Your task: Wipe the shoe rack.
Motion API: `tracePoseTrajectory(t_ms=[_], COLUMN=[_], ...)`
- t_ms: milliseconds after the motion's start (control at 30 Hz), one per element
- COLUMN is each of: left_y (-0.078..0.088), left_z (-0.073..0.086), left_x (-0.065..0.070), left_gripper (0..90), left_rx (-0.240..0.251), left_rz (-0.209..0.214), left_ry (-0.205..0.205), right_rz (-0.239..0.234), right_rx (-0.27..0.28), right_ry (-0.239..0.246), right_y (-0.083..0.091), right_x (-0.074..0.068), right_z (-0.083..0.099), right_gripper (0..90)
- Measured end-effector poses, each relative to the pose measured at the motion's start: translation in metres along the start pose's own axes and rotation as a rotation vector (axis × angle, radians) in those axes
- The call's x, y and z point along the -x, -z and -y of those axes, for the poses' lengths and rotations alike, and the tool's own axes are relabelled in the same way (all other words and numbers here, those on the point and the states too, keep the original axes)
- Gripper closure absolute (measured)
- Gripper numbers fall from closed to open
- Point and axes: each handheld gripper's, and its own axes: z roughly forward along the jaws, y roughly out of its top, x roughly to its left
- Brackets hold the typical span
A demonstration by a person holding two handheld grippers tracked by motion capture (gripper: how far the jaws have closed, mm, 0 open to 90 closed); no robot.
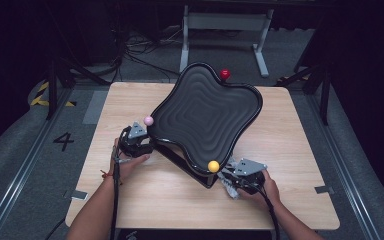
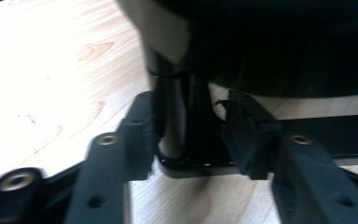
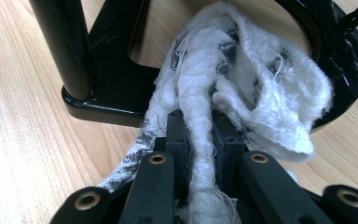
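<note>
a black wavy tray (image 1: 205,112) with ridged rings stands tilted on a black stand near the middle of the wooden desk (image 1: 290,150), its high edge toward 12 o'clock and reaching the desk's far edge, its low corner toward 6 o'clock. three balls sit at its corners: a red ball (image 1: 225,74) at 12 o'clock, a pink ball (image 1: 148,120) at 9 o'clock, a yellow ball (image 1: 213,166) at 6 o'clock. bare desk lies open at 3 o'clock, at 9 o'clock past the left hand, and along the near edge between the forearms. the left gripper (image 1: 136,141) sits at 8 o'clock of the tray, just below the pink ball; in the left gripper view its fingers (image 2: 140,135) stand part open around a black upright post (image 2: 170,116) of the stand, the left pad against the post, the right pad apart from it, with the tray's dark underside just above. the right gripper (image 1: 237,177) sits at 5 o'clock, just beside the yellow ball; in the right gripper view its fingers (image 3: 177,135) are closed tight on a white frayed cloth (image 3: 256,79), which bunches against the black stand base (image 3: 107,100) and the tray's glossy rim (image 3: 349,51).
</note>
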Motion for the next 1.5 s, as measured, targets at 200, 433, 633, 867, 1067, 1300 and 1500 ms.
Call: tracePoseTrajectory(t_ms=[200, 433, 633, 867, 1067, 1300, 1500], left_y=[0.003, 0.009, 0.016, 0.025, 0.031, 0.037, 0.036], left_z=[0.002, 0.004, 0.008, 0.013, 0.014, 0.019, 0.019], left_x=[-0.001, 0.001, 0.008, 0.021, 0.030, 0.045, 0.044], left_gripper=[68.4, 73.8, 73.6, 72.7, 72.2, 72.0, 59.4], left_rx=[0.002, -0.011, -0.006, -0.022, -0.035, -0.032, -0.029], left_rz=[0.012, 0.056, 0.092, 0.124, 0.175, 0.221, 0.202], left_ry=[0.003, -0.020, -0.064, -0.116, -0.151, -0.169, -0.160], right_rz=[0.012, 0.039, 0.062, 0.089, 0.108, 0.125, 0.135], right_rx=[-0.005, -0.010, -0.015, -0.021, -0.019, -0.015, -0.022], right_ry=[-0.001, -0.016, -0.036, -0.076, -0.111, -0.133, -0.153], right_y=[0.001, 0.004, 0.006, 0.009, 0.012, 0.016, 0.026], right_x=[0.002, 0.012, 0.022, 0.032, 0.041, 0.049, 0.052], right_z=[0.001, 0.005, 0.009, 0.014, 0.019, 0.025, 0.028], right_gripper=[80.1, 80.1, 80.1, 80.2, 80.4, 80.6, 80.6])
